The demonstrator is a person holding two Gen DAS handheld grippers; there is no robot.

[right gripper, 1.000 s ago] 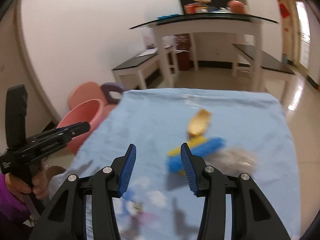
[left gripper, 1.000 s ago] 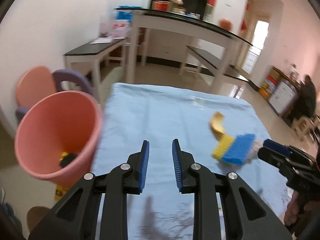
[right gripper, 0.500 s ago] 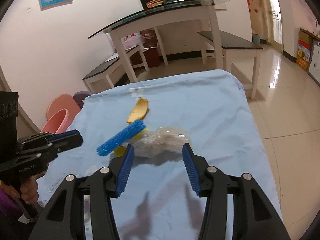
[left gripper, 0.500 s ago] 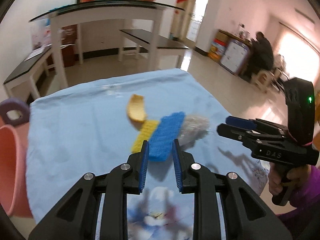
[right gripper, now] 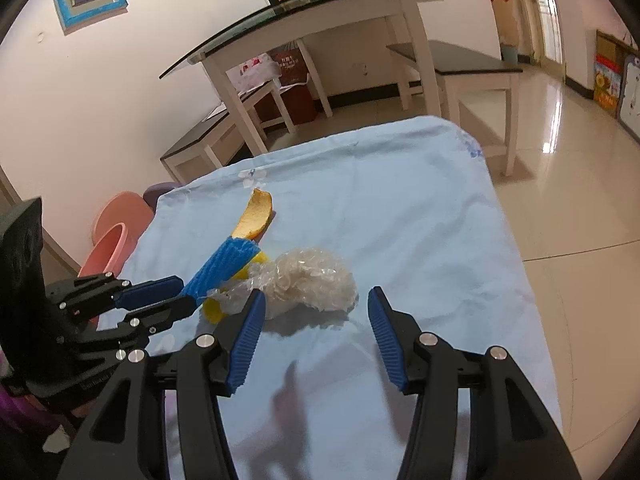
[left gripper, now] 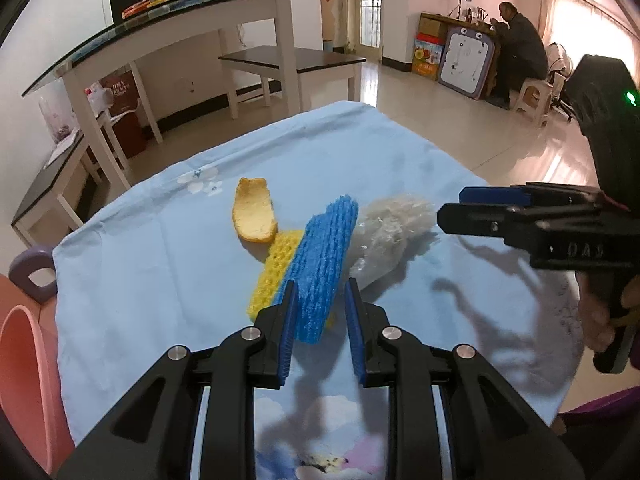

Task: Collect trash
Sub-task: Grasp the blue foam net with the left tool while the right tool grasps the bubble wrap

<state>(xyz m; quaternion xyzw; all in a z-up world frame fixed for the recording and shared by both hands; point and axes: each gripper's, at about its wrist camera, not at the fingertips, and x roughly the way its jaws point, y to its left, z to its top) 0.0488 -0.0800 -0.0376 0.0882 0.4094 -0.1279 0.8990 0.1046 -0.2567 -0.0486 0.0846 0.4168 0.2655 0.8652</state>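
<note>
Covering the table (right gripper: pixel 400 208) is a pale blue cloth, with a pink bin (left gripper: pixel 20 380) just off its edge. Mid-cloth lies the trash, touching in a row: crumpled clear plastic (right gripper: pixel 312 280), blue foam net (left gripper: pixel 324 260) over a yellow foam net (left gripper: pixel 276 268), and an orange peel (left gripper: pixel 254 210). The right claw (right gripper: pixel 316 332), jaws just widened, stands spread before the plastic. The left claw (left gripper: pixel 322 320) is parted around the blue net's near end; contact unclear.

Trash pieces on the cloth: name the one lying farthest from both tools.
The orange peel, curled alone beyond the blue foam net and clear plastic wad.
</note>
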